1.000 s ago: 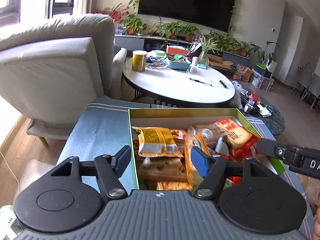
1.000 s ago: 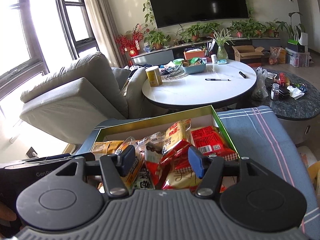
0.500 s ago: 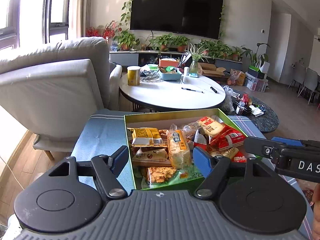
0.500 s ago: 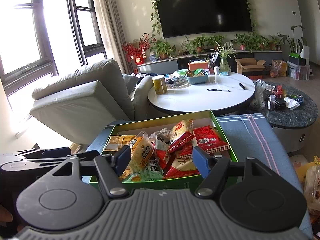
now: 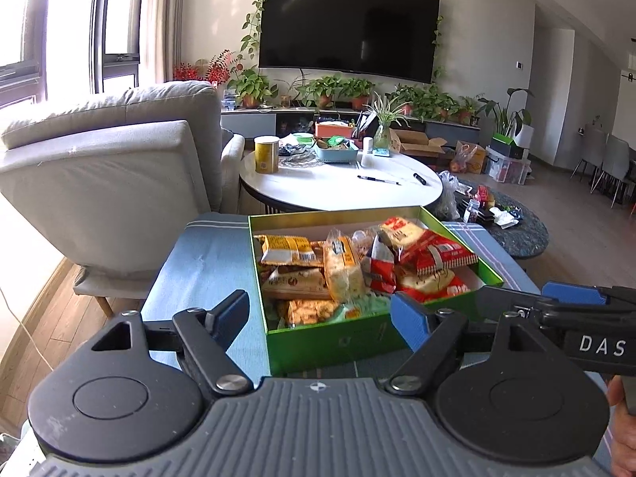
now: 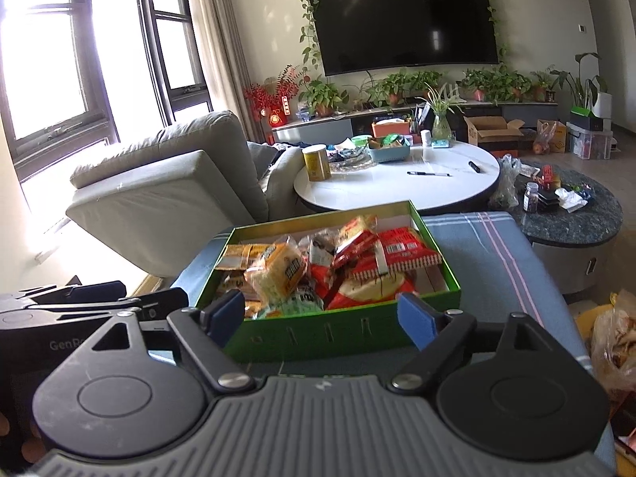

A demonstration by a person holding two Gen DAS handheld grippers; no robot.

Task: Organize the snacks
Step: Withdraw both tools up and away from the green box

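Before you, the box [image 5: 338, 344] sits on the cloth-covered stool [image 5: 198, 270], with snack packs [image 5: 342, 268] piled in it. Behind the box stands the round table [image 5: 342, 187], bearing a can [image 5: 266, 155] at its left and 2 pens [image 5: 377, 179]. Left of the table is the armchair [image 5: 107, 183]; behind it, plants [image 5: 342, 89] sit under the TV [image 5: 348, 37].

Open green box [image 5: 342, 340] on the blue cloth holds heaped snack packets [image 5: 344, 268].

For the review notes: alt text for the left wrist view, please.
The left gripper, jaws opening and empty, faces a green box heaped with snack packets on a blue cloth. The right gripper shows at the right edge.
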